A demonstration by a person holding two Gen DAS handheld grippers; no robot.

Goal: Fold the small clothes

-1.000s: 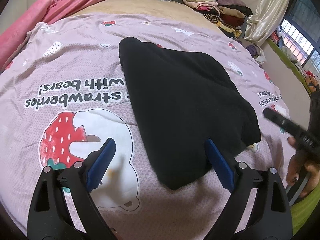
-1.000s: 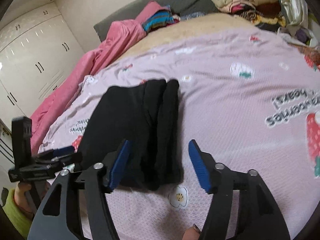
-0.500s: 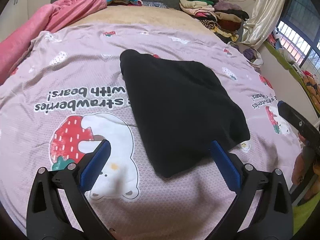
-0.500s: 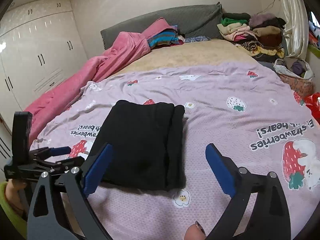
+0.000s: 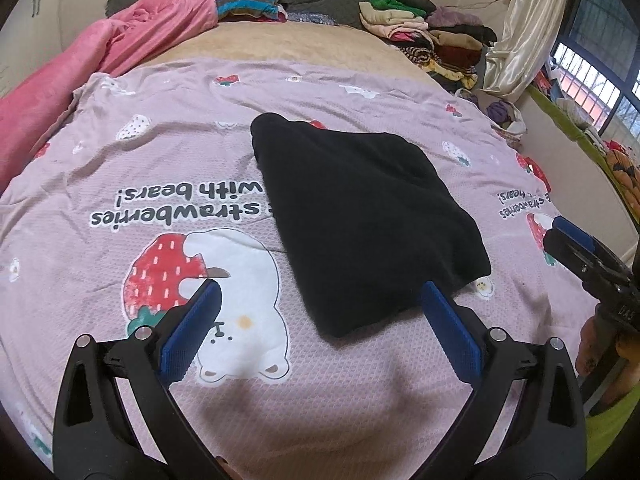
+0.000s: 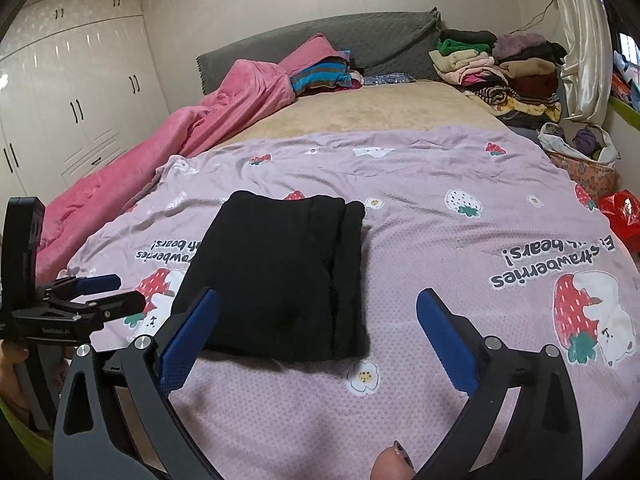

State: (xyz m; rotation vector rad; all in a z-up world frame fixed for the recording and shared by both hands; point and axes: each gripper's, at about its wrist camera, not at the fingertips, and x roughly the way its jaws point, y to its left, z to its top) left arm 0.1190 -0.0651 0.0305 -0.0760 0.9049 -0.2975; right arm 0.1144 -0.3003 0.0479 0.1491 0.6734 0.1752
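Note:
A black garment (image 5: pixel 360 216) lies folded into a neat rectangle on the pink strawberry-print sheet (image 5: pixel 160 168); it also shows in the right wrist view (image 6: pixel 280 276). My left gripper (image 5: pixel 320 328) is open and empty, held above the sheet just short of the garment's near corner. My right gripper (image 6: pixel 316 336) is open and empty, held back from the garment's near edge. Each gripper shows at the side of the other's view: the right one (image 5: pixel 588 256), the left one (image 6: pixel 92 292).
A pink blanket (image 6: pixel 168 132) lies bunched along the bed's left side. Piles of clothes (image 6: pixel 500 68) sit at the head of the bed on the right, by a curtain (image 6: pixel 580 40). A basket of laundry (image 6: pixel 580 156) stands beside the bed. White wardrobes (image 6: pixel 68 92) line the left wall.
Both grippers have pulled back and risen away from the folded black garment. Their jaws have opened wider. The garment lies still.

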